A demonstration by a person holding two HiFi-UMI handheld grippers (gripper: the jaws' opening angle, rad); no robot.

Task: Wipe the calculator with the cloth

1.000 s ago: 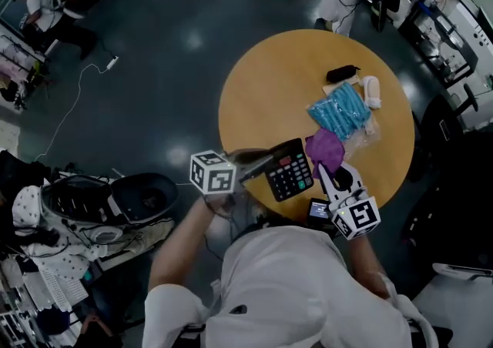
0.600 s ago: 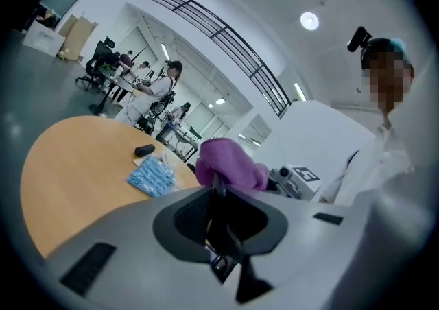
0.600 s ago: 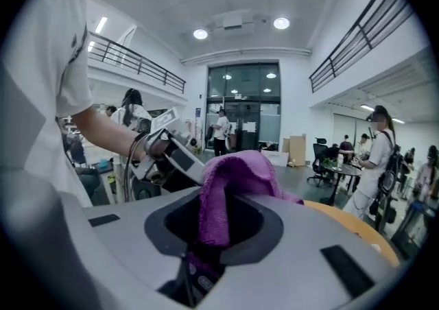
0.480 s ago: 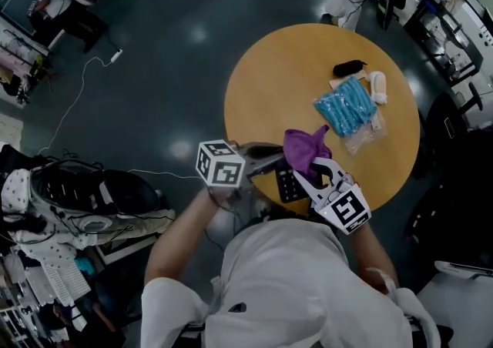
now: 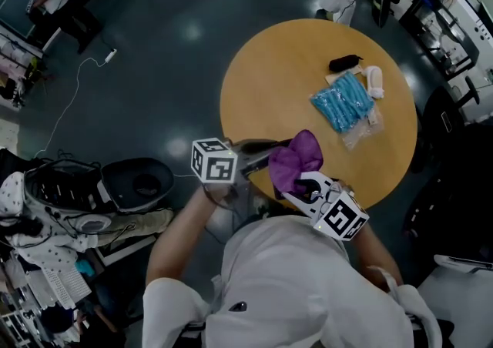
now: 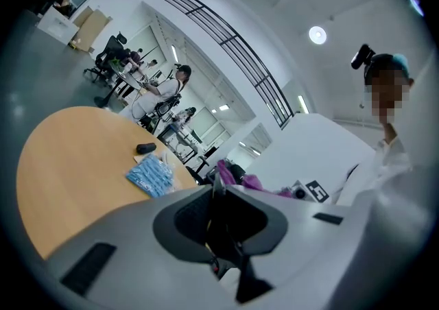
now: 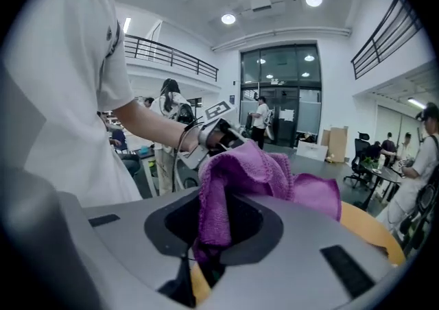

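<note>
Head view: fuzzy purple cloth (image 5: pixel 296 158), bunched.

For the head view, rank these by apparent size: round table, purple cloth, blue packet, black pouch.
1. round table
2. blue packet and purple cloth: look alike; the cloth is held up, probably nearer the camera, so they are left unranked
3. black pouch

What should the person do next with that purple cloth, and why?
Probably drag the cloth sideways across the calculator. The right gripper is shut on the cloth, which covers the calculator in the head view. The left gripper clamps the calculator by its edge, so it looks braced for a wiping stroke.
</note>
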